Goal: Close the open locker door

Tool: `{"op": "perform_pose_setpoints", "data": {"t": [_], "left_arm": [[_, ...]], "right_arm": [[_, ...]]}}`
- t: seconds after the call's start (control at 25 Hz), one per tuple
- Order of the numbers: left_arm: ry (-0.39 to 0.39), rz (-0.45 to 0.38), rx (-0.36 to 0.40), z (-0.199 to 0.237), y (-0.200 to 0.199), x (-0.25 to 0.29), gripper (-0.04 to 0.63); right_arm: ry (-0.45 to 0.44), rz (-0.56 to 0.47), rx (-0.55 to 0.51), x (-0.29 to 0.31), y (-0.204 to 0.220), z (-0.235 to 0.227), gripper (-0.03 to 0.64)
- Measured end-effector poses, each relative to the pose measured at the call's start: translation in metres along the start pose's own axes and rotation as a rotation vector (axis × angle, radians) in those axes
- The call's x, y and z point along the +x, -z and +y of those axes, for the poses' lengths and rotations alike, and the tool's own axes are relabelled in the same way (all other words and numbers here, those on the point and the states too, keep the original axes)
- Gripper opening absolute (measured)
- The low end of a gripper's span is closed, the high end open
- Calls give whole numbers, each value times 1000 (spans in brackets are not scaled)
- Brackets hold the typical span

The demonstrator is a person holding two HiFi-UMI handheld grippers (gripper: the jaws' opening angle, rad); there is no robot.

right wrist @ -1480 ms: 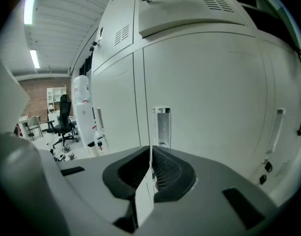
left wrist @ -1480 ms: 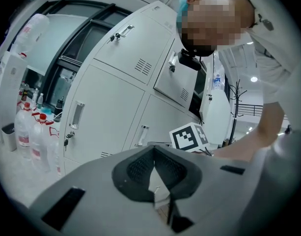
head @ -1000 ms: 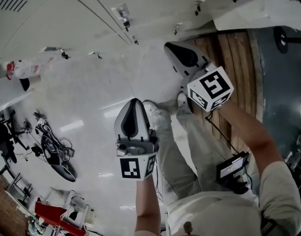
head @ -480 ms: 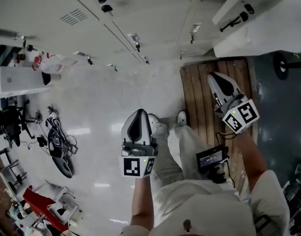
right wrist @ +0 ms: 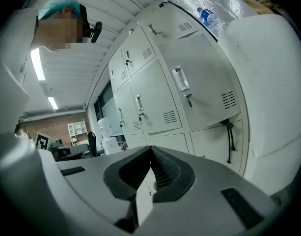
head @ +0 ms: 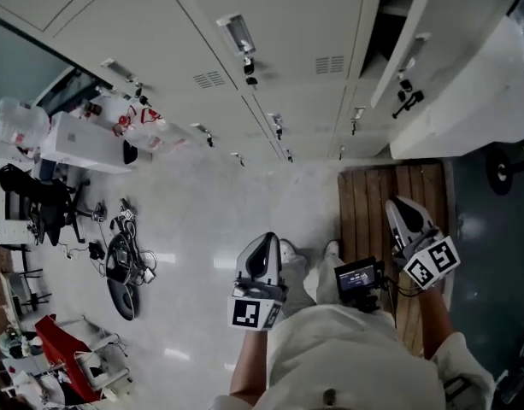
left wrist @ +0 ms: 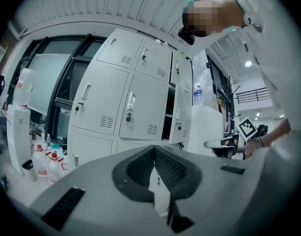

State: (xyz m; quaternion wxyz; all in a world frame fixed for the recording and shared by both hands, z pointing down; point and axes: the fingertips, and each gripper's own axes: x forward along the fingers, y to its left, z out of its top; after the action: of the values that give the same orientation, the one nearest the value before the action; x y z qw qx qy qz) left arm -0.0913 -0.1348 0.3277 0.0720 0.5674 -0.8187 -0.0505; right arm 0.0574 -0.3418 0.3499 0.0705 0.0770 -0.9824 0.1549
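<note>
In the head view I see my left gripper (head: pixel 263 244) and right gripper (head: pixel 400 212) held low, well apart from the pale grey metal locker door (head: pixel 445 11), which stands open at the locker row's right end. In the left gripper view the jaws are clenched on nothing. The right gripper view shows the same.

the lockers (head: pixel 279 41) stand ahead, with the open locker door (head: pixel 432 32) at their right, wooden boards (head: pixel 373 203) on the floor (head: pixel 210 220) before it under the right gripper (head: pixel 400 207), and the left gripper (head: pixel 263 244) further left.
</note>
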Motion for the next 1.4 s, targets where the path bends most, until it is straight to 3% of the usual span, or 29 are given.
{"op": "perform_pose_setpoints", "data": {"t": [0.16,0.36,0.56,0.76,1.04,1.4], "left_arm": [[-21,-1,-34,-3,-24,-16,8],[-73,-34,14,-10,-56,-30,8],[-42,-97,58,-35,-93,-43,8],[-13,-107,104,-56,-111,-60,8],[18,-192,89,-71,-151,-63,8],[14,-210,99,-78,-169,-55,8]], "right_arm": [[-6,-17,41,-15,-14,22,26],[-63,-40,45,-26,-37,55,26],[-152,-84,40,-29,-61,100,26],[-194,-114,30,-34,-80,135,26],[-216,-189,-4,-49,-131,156,26],[-209,-221,-62,-59,-156,156,26]]}}
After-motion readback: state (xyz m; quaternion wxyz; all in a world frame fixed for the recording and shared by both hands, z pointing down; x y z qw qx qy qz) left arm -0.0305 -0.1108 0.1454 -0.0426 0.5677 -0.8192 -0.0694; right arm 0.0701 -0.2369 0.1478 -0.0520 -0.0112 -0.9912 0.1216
